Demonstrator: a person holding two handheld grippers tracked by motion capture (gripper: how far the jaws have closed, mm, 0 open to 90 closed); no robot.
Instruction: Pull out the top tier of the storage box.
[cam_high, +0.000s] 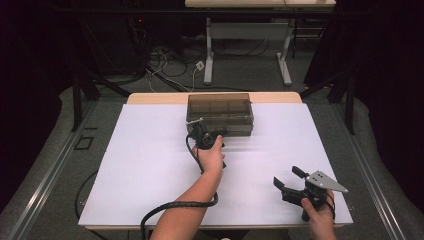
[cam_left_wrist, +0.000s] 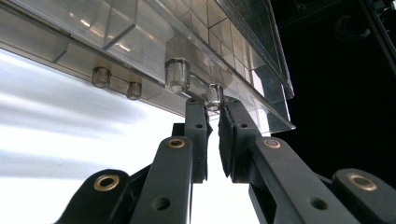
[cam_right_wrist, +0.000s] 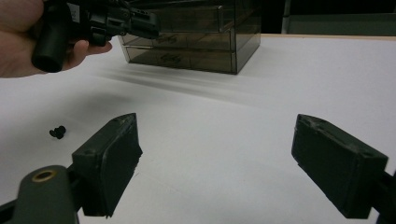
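A smoky, see-through plastic drawer box (cam_high: 220, 114) is sitting at the far middle of the white table (cam_high: 150, 165), its ribbed walls and flat lid catching the light. The left gripper (cam_left_wrist: 213, 109) is pressing up against its front, the black jaws nearly closed and pinching a small clear cylindrical knob (cam_left_wrist: 214, 95) (a stubby peg, glossy like the others beside it). Whether the pads are truly biting is hard to make out, since the knob is half hidden behind them. The right gripper (cam_right_wrist: 217, 163) is resting near the table's right front, its blocky matte jaws standing wide apart around nothing. A tiny black object (cam_right_wrist: 58, 132) is lying on the table, too small to identify.
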